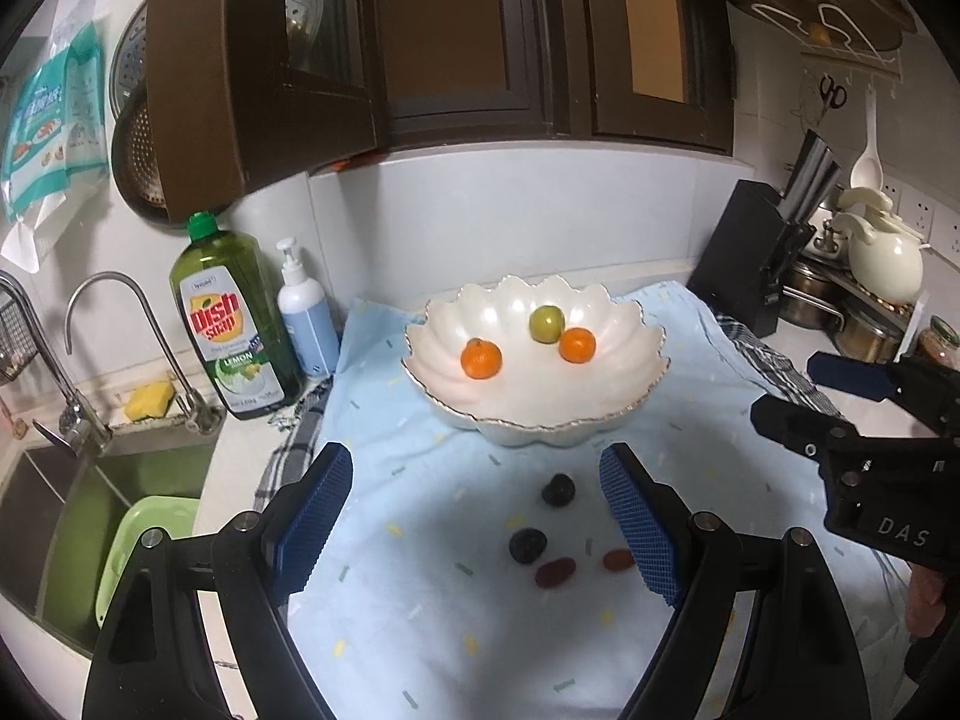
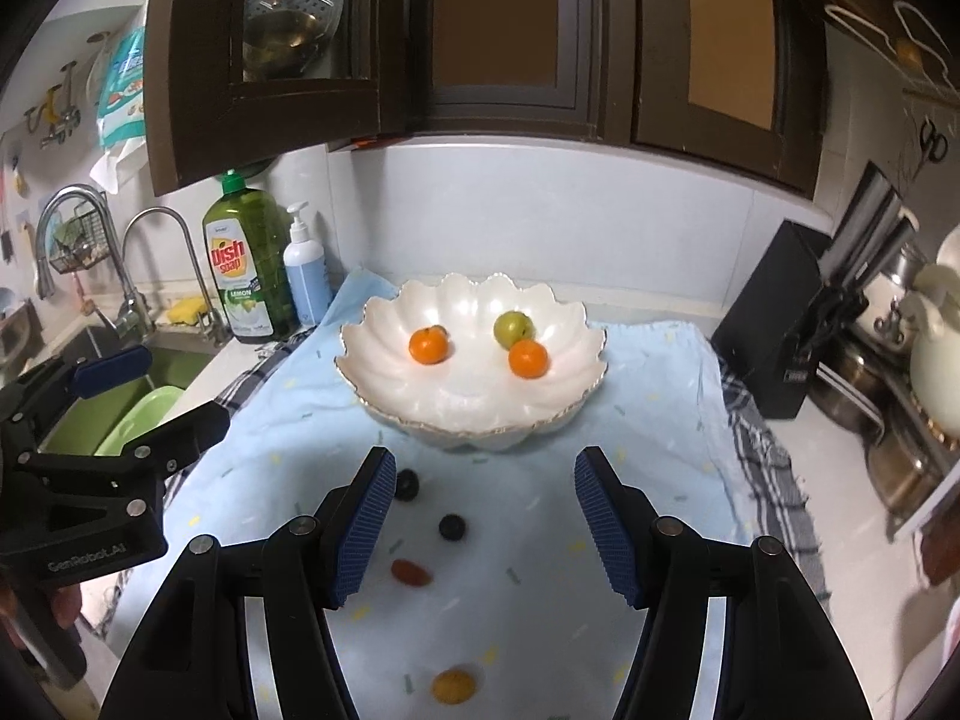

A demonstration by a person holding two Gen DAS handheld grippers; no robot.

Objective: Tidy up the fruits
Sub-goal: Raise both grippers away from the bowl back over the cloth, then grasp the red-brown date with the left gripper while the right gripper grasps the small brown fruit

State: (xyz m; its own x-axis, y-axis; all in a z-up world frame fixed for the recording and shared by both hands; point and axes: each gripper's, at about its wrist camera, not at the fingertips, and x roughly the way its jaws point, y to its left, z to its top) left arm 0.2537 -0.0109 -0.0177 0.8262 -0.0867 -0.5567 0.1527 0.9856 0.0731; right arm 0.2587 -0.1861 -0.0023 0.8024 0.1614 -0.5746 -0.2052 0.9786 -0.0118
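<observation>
A white scalloped bowl (image 1: 612,414) (image 2: 384,390) stands on a light blue cloth (image 1: 480,648) and holds two small oranges (image 1: 480,359) (image 2: 428,345) and a green fruit (image 1: 546,324) (image 2: 513,329). On the cloth in front of it lie two dark plums (image 1: 558,490) (image 2: 452,527), two reddish fruits (image 1: 555,573) (image 2: 411,572) and, in the right wrist view, a small yellow-orange fruit (image 2: 453,686). My left gripper (image 1: 477,522) hovers open over the loose fruit, nothing between its fingers. My right gripper (image 2: 483,528) is open and empty beside it.
Left of the cloth are a green dish soap bottle (image 1: 237,324), a white pump bottle (image 1: 306,312), a tap (image 1: 114,348) and a sink with a green tub (image 1: 144,546). A black knife block (image 1: 750,258), pots (image 2: 900,456) and a cream kettle (image 1: 882,252) crowd the right. Dark cabinets hang overhead.
</observation>
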